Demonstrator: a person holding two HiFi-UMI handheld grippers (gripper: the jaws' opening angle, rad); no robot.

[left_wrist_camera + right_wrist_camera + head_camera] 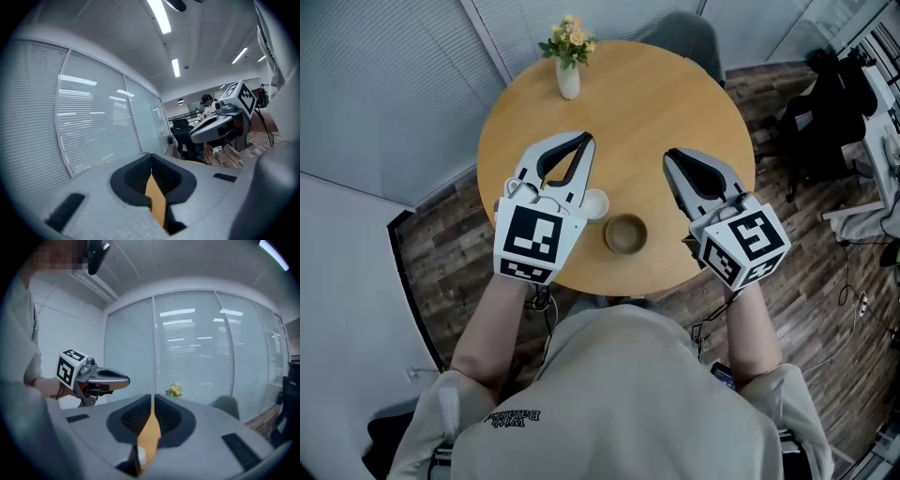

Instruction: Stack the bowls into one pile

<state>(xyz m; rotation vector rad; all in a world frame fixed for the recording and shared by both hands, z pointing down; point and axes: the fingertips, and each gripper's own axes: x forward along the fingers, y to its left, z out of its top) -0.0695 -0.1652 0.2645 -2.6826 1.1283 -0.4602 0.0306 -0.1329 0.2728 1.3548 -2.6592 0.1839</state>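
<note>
Two bowls sit near the front edge of the round wooden table (675, 103). A small white bowl (596, 203) is partly hidden behind my left gripper, and an olive-brown bowl (625, 233) stands apart just right of it. My left gripper (581, 141) is held in the air above the table's left side, shut and empty. My right gripper (672, 156) is held in the air right of the brown bowl, jaws together with nothing between them. In the right gripper view the white bowl (139, 455) shows below the shut jaws of the gripper (153, 397), and the left gripper (96, 376) is at the left. The left gripper view shows its gripper (151, 157) shut.
A white vase of yellow flowers (568, 73) stands at the table's far edge, with a grey chair (682, 36) behind it. Window blinds and glass walls surround the table. Dark office chairs (183, 133) and a person (206, 101) are farther off.
</note>
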